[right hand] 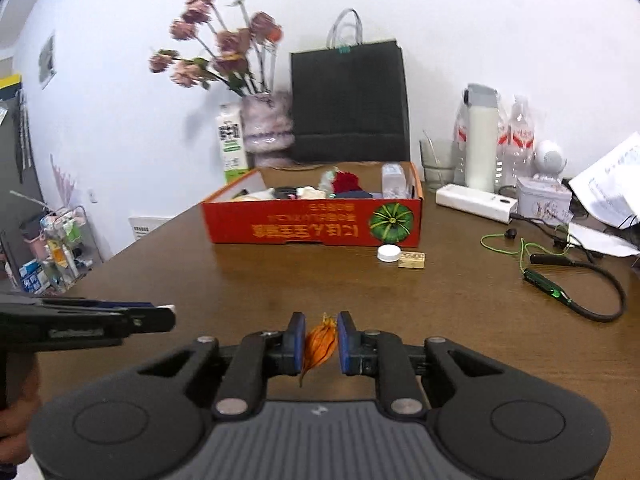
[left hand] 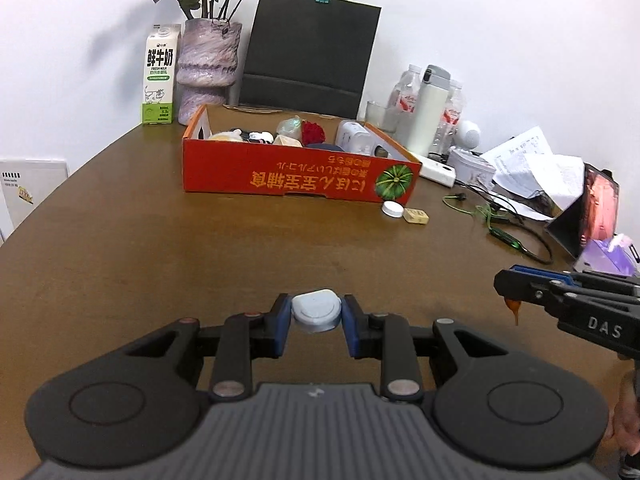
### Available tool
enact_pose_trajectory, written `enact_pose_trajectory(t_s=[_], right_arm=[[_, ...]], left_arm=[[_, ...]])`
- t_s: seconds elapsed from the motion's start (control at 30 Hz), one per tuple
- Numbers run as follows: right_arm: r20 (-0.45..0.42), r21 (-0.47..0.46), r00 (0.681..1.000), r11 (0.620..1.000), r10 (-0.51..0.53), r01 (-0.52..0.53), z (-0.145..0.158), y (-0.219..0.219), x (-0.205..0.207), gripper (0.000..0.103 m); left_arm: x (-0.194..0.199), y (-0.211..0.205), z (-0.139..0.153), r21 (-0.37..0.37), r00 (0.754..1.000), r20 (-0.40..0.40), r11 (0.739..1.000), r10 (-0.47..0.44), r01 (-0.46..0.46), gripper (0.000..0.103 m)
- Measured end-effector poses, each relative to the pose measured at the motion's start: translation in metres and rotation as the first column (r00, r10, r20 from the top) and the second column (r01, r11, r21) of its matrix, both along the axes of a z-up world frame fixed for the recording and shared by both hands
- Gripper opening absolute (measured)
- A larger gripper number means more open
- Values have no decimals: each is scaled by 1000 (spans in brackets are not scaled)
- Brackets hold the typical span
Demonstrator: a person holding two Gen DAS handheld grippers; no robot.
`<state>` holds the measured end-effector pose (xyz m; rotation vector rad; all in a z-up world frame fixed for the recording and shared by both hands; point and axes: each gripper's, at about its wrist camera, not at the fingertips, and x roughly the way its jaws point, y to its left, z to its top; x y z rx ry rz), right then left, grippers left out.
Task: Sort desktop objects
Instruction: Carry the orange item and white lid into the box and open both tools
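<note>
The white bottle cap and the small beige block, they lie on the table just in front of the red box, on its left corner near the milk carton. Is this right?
Not quite. The white bottle cap and the small beige block do lie on the table just in front of the red box, but at its right corner, by the printed pumpkin, far from the milk carton. The left wrist view shows it; the right wrist view agrees.

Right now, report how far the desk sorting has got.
Done: the red box already holds several items. In hand: the left gripper clamps a pale blue case, the right gripper an orange dried husk. Left: a white cap and small beige block beside the box.
</note>
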<state>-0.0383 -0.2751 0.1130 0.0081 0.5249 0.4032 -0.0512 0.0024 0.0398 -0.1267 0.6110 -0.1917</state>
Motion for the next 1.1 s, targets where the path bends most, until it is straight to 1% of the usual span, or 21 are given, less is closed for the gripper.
enact_pose_trajectory(t_s=[0.1, 0.2, 0.27, 0.33, 0.4, 0.43, 0.47, 0.5, 0.53, 0.57, 0.67, 0.77, 0.83, 0.87, 0.9, 1.0, 1.07, 1.1], right_arm=[[8, 4, 1000, 1000, 8, -8, 6, 4, -17, 16], [24, 2, 1000, 1000, 10, -10, 14, 7, -19, 16], [40, -7, 999, 1000, 21, -21, 23, 8, -11, 16], [69, -19, 997, 999, 28, -27, 35, 9, 3, 16], [97, -21, 995, 999, 37, -35, 50, 9, 30, 16], [102, -26, 994, 999, 48, -45, 58, 10, 48, 16], [103, -28, 993, 998, 56, -53, 64, 11, 67, 16], [106, -37, 992, 998, 63, -59, 71, 13, 89, 16], [92, -55, 993, 996, 76, -71, 75, 17, 112, 16], [73, -62, 994, 995, 79, -75, 78, 19, 135, 16], [4, -89, 997, 993, 73, -72, 81, 29, 212, 16], [-88, -124, 995, 991, 39, -50, 71, 41, 285, 16], [-150, -151, 988, 987, 25, -47, 57, 48, 325, 16], [-174, -164, 985, 986, 15, -44, 50, 50, 340, 16], [-191, -182, 982, 982, 3, -38, 42, 53, 353, 16], [-231, -232, 973, 972, -26, -29, 19, 60, 382, 16], [-245, -244, 969, 970, -42, -20, 9, 63, 395, 16], [-253, -240, 966, 971, -48, -14, 6, 63, 399, 16]], left_arm=[[-9, 1, 5, -7, 1000, 20, 1000, -3, 3, 28], [-6, 4, 16, -14, 999, 50, 1000, -1, 2, 28], [6, 5, 28, -14, 997, 76, 1000, -3, 4, 28], [26, 5, 41, -3, 995, 103, 1000, -16, 16, 28], [57, 5, 55, 4, 993, 116, 1000, -25, 25, 28], [77, 3, 61, 9, 992, 114, 999, -46, 46, 28], [97, 2, 66, 0, 993, 110, 999, -46, 47, 28], [120, 0, 71, -5, 994, 98, 999, -51, 52, 28], [145, -2, 74, -11, 994, 79, 997, -72, 73, 28], [171, -4, 75, -25, 996, 56, 997, -70, 72, 28], [245, -17, 65, -15, 996, -33, 997, -77, 76, 28], [303, -31, 42, 16, 990, -123, 997, -72, 75, 28], [328, -36, 24, 12, 981, -180, 997, -72, 75, 28], [337, -38, 16, 11, 976, -202, 996, -84, 88, 28], [344, -38, 10, 13, 974, -213, 997, -75, 79, 28], [359, -40, -2, 15, 974, -219, 997, -67, 71, 28], [368, -40, -2, 14, 972, -228, 998, -54, 59, 28], [372, -39, 1, 9, 975, -217, 999, -45, 49, 28]])
